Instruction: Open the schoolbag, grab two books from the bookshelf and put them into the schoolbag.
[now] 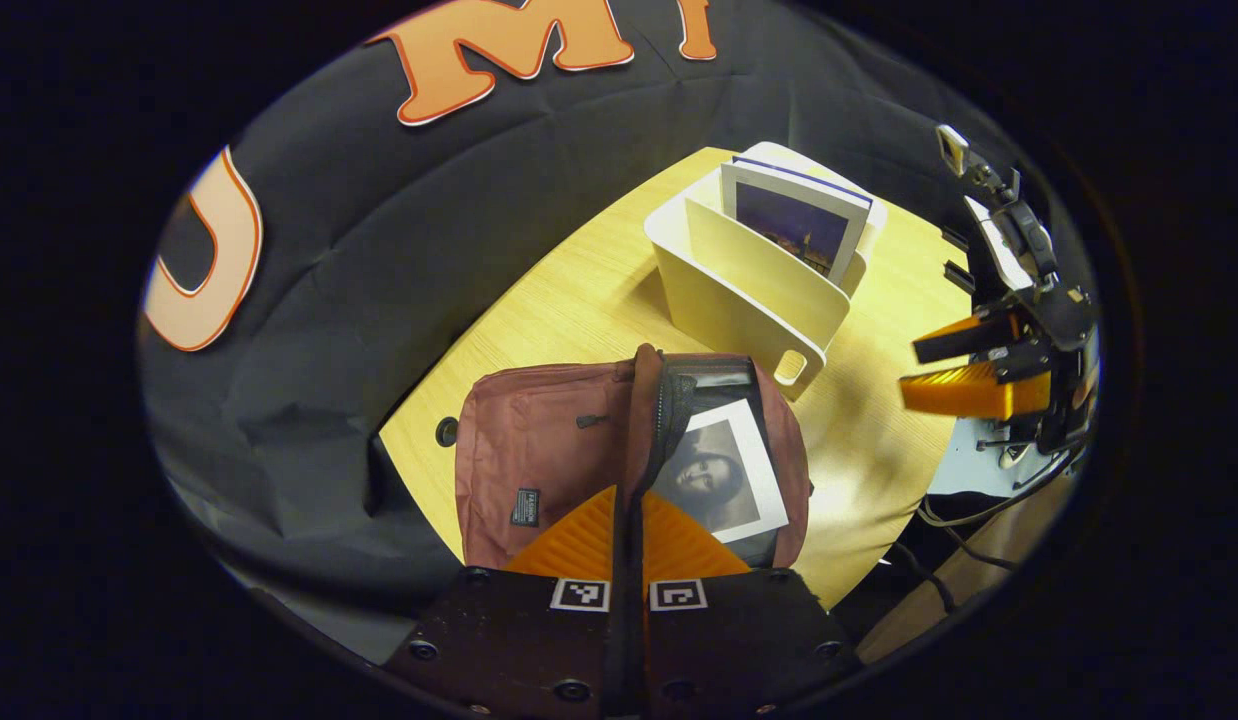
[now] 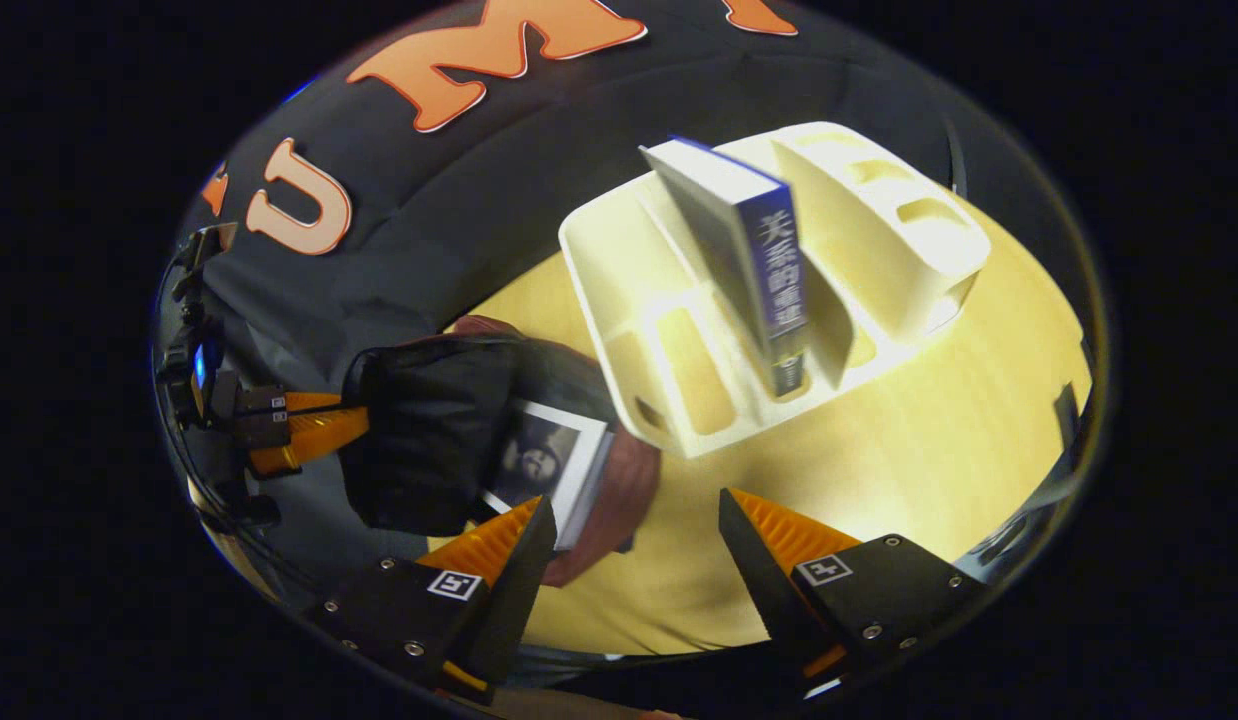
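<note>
The dark red schoolbag [image 1: 549,450] lies open on the wooden table [image 1: 579,300]. A book with a portrait cover [image 1: 724,470] sits inside it. My left gripper [image 1: 627,495] is shut on the edge of the bag's flap [image 1: 641,420] and holds it up. Behind the bag stands the cream bookshelf [image 1: 739,290] with one blue book [image 1: 794,225] upright in it. My right gripper [image 1: 939,365] hovers open to the right of the shelf. In the right gripper view my right gripper [image 2: 634,525] is open and empty above the table, between the bag [image 2: 619,500] and the shelf [image 2: 679,370]; the blue book [image 2: 769,280] leans in a slot.
A round cable hole [image 1: 446,432] is in the table left of the bag. Cables [image 1: 954,535] hang past the table's right edge. The black cloth wall [image 1: 379,250] closes in behind the table. Bare tabletop [image 2: 929,430] lies in front of the shelf.
</note>
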`<state>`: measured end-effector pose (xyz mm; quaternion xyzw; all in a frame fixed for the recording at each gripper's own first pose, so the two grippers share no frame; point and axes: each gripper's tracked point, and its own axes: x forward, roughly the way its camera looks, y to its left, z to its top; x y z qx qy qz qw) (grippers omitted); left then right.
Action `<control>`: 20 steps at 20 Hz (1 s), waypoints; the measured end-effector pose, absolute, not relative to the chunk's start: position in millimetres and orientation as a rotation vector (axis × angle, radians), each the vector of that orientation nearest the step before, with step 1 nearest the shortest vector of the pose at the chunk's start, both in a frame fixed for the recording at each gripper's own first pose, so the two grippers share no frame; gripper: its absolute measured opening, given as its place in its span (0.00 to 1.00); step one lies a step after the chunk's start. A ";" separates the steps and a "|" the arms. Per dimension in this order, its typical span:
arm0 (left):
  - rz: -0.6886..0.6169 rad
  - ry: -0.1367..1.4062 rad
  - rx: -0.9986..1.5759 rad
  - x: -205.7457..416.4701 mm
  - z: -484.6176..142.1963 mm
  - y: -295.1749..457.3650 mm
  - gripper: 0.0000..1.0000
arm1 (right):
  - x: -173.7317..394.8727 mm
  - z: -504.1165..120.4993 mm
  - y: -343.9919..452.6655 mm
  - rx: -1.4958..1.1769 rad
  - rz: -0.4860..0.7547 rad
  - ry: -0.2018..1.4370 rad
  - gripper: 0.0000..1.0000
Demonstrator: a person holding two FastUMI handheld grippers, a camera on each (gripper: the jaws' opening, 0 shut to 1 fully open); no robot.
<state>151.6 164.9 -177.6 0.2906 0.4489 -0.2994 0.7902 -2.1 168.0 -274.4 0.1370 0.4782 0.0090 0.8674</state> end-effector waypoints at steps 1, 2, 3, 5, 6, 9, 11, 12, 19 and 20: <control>-0.648 0.968 0.626 150.5 -178.5 165.2 0.01 | -4.8 -265.5 151.1 0.227 0.004 0.997 0.98; -0.653 0.969 0.631 148.5 -179.4 163.8 0.01 | -6.9 -254.6 136.8 0.171 -0.009 0.994 0.98; -0.658 0.969 0.637 148.3 -180.5 164.6 0.01 | -6.7 -242.1 125.3 0.126 -0.013 0.995 0.98; -0.664 0.967 0.651 147.1 -183.1 164.1 0.01 | 0.3 -214.4 109.2 0.033 -0.011 0.985 0.98; -0.668 0.964 0.658 146.7 -185.5 163.2 0.01 | 7.6 -199.7 100.0 -0.021 -0.020 0.974 0.98; -0.674 0.965 0.669 145.3 -186.1 163.8 0.01 | 28.7 -159.8 97.1 -0.075 0.008 0.970 0.98; -0.680 0.969 0.679 144.6 -185.1 164.7 0.01 | 46.1 -141.3 97.8 -0.104 0.033 0.980 0.98; -0.684 0.971 0.685 143.5 -186.6 167.5 0.01 | 55.9 -132.9 96.6 -0.133 0.045 0.984 0.98; -0.682 0.975 0.691 145.3 -189.8 171.4 0.01 | 138.0 -129.8 100.9 -0.184 0.070 1.094 0.98; -0.681 0.977 0.694 145.8 -189.6 171.9 0.01 | 150.6 -135.9 99.4 -0.190 0.059 1.115 0.99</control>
